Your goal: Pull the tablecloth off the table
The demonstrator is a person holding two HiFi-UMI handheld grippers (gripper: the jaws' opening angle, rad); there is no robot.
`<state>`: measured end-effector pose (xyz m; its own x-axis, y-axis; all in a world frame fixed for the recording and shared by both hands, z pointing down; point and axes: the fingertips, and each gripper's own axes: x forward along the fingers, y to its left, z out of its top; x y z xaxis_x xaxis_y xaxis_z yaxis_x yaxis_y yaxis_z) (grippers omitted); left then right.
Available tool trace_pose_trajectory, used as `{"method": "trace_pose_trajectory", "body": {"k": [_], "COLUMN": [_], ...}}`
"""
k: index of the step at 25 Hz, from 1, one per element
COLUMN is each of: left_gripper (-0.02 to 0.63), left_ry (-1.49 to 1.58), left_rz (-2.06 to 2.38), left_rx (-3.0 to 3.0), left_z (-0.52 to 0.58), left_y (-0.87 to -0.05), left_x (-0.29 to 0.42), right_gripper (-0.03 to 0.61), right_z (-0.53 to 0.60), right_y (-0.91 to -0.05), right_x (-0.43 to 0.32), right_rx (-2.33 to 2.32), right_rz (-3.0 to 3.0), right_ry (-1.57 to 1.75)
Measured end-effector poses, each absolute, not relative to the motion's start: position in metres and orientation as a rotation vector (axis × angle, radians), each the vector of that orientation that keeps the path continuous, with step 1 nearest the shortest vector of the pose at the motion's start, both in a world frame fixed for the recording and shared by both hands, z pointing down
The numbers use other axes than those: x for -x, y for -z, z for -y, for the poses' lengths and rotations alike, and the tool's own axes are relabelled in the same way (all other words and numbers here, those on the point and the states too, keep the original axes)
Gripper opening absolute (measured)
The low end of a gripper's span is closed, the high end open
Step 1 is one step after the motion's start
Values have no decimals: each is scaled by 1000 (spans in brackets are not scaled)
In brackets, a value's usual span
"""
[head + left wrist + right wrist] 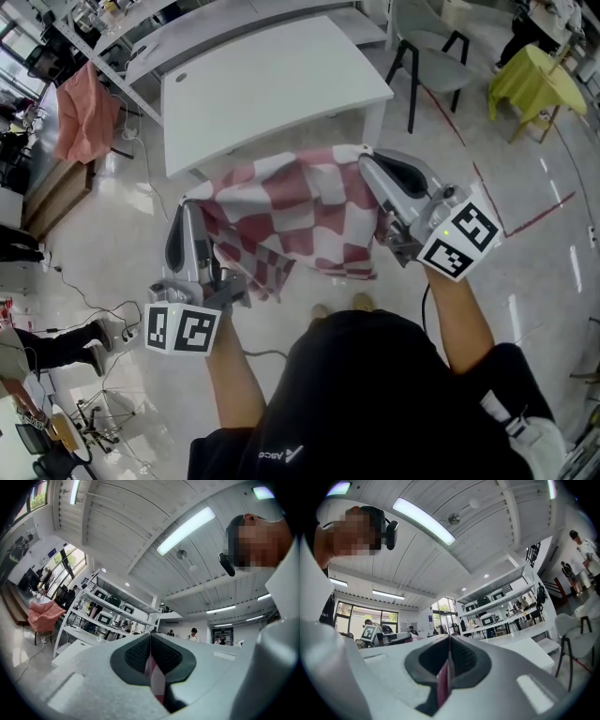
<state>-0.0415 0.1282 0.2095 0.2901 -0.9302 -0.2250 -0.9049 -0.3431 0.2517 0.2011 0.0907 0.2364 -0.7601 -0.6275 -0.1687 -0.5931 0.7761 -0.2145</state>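
The red and white checked tablecloth [302,221] hangs in the air in the middle of the head view, stretched between the two grippers and clear of the white rectangular table [272,80], which stands bare above it in the frame; the cloth sags in folds between its two held corners. The left gripper [191,210], at the lower left, has its jaws pressed together on the left corner of the cloth; in the left gripper view a strip of the cloth shows pinched between the dark ribbed pads [138,656]. The right gripper [367,165], at the right of centre, pinches the other corner in the same way; its own view shows a red fold between the closed pads. A pink cloth [84,112] hangs at the upper left.
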Motion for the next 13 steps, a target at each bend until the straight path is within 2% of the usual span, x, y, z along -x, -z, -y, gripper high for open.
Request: {"method": "trace_pose_trajectory", "body": {"k": [13], "left_gripper": [11], "left_ry": [498], "left_rz": [1752], "left_rx": [-2468], "left_z": [-129], "left_y": [-211], "left_x": [40], "right_gripper": [5], "right_z": [-91], "right_y": [-238], "right_x": [-200], "right_rx": [950], "right_rz": [-2740], "right_ry": [217]}}
